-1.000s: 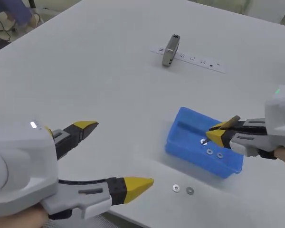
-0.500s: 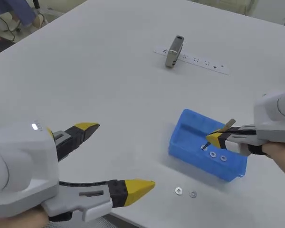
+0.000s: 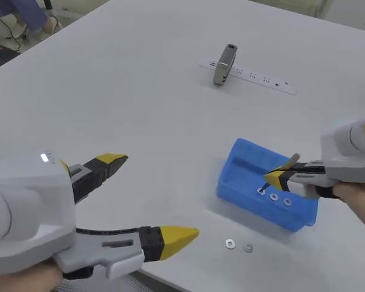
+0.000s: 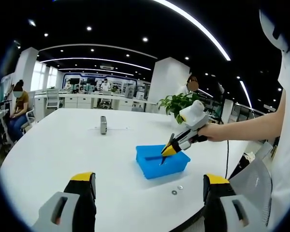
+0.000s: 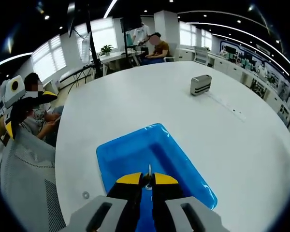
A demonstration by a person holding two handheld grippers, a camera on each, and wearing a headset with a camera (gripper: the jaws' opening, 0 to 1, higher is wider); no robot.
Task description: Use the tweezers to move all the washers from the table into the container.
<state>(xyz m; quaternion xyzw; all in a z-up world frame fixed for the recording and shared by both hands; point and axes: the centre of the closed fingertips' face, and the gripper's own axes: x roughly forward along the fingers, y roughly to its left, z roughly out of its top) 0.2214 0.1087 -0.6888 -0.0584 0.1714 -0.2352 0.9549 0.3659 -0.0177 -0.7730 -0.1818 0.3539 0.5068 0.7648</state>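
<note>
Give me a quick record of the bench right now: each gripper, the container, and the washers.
left gripper: open, empty, over the table
right gripper: shut on tweezers, pointing down into the container
container: blue, open top
washers inside: at least two
washers on table: two, just off the container's near side
task status: unfinished

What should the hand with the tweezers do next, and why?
Probably the right gripper should lift the tweezers out of the blue container and head for the two washers on the table; the tip is down among washers inside.
</note>
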